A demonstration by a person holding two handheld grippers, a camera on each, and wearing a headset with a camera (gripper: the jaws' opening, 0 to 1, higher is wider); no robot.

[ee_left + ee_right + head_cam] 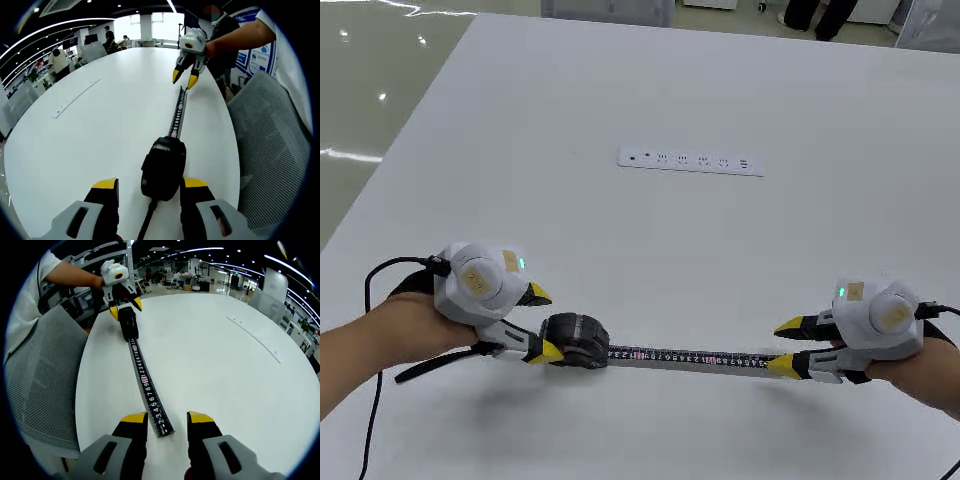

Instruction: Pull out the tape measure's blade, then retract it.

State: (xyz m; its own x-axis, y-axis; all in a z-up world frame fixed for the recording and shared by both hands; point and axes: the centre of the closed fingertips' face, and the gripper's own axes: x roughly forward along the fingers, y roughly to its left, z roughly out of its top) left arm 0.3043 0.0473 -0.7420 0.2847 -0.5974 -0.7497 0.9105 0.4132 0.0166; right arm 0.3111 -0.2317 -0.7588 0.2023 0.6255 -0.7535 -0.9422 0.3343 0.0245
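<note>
Head view: white table (620, 90), glossy floor (365, 70).

black tape measure (575, 340) rests on the white table (620, 230), its numbered blade (685, 356) drawn out long and flat

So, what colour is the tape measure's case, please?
Black; the case shows best in the left gripper view.

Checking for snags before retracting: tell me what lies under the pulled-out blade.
The blade lies on the bare white table; nothing else shows along its edges. The strip of table directly beneath it is covered, so unseen.
</note>
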